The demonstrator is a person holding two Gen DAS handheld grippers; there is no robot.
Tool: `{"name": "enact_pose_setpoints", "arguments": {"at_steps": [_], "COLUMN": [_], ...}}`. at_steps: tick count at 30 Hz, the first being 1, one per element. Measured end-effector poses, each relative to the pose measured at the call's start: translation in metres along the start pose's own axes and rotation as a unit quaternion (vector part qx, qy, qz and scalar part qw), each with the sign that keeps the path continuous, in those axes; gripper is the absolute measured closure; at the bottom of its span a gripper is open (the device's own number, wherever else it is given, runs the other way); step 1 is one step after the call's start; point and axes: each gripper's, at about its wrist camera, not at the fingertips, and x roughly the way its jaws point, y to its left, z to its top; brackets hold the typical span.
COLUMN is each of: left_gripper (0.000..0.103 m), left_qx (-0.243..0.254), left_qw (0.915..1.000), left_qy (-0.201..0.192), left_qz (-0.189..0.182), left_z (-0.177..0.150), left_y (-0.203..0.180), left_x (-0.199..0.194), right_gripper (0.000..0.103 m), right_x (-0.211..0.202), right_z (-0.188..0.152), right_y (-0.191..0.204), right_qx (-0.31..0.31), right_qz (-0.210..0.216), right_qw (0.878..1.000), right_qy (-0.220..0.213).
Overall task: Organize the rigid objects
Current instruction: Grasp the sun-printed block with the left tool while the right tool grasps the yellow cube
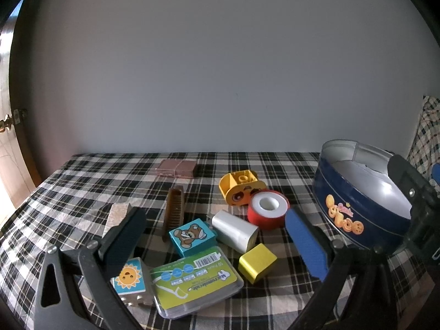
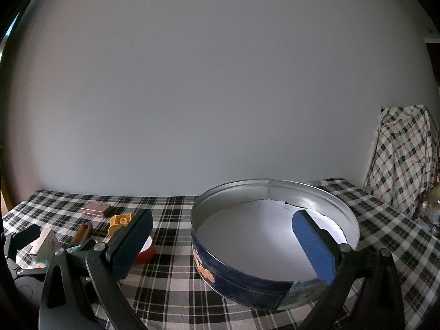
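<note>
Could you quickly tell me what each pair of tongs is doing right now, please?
Left tongs: open, holding nothing.
Right tongs: open, holding nothing.

You have a black, white and tan plaid tablecloth [image 1: 82,181] under everything, and at your two o'clock a navy blue tin [image 1: 354,206] with orange cookie prints and a bare silver inside. At twelve o'clock sit a red roll with a white core [image 1: 268,211], a yellow toy block with an orange face [image 1: 242,189], a brown comb [image 1: 174,211] and a teal block with a brown bear [image 1: 191,236]. Nearer you lie a plain yellow cube [image 1: 257,265], a white cylinder [image 1: 233,229], a light blue block with an orange sun [image 1: 129,277] and a lime green floss pack [image 1: 195,283].
</note>
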Motion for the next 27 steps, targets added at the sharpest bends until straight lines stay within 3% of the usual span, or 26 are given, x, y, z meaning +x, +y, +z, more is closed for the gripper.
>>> {"name": "enact_pose_setpoints", "arguments": {"at_steps": [6,11,16,21,23,25,27], "left_gripper": [0.001,0.001,0.001,0.001,0.002,0.005,0.005], "left_qx": [0.001,-0.023,-0.053,-0.05,-0.06,-0.061,-0.053], "left_qw": [0.9999,0.998,0.9941,0.9908,0.9894,0.9899,0.991], "left_qy": [0.014,0.052,0.07,0.077,0.085,0.091,0.098], "left_qz": [-0.002,0.028,0.063,0.099,0.102,0.09,0.074], "left_z": [-0.002,-0.008,-0.011,-0.014,-0.017,-0.023,-0.026], "left_y": [0.006,0.038,0.086,0.121,0.135,0.142,0.142], "left_x": [0.0,-0.001,-0.011,-0.021,-0.022,-0.025,-0.026], "right_gripper": [0.0,0.0,0.0,0.001,0.008,0.023,0.028], "right_x": [0.0,0.005,0.011,0.016,0.018,0.02,0.028], "right_z": [0.0,-0.002,-0.01,-0.026,-0.029,-0.033,-0.036], "right_y": [0.001,0.008,0.029,0.065,0.078,0.084,0.086], "right_qx": [-0.006,-0.018,-0.053,-0.12,-0.147,-0.158,-0.158], "right_qz": [0.003,0.035,0.113,0.193,0.206,0.201,0.21], "right_qw": [1.0,0.999,0.99,0.967,0.959,0.957,0.952], "right_qy": [0.002,0.021,0.065,0.118,0.131,0.136,0.159]}}
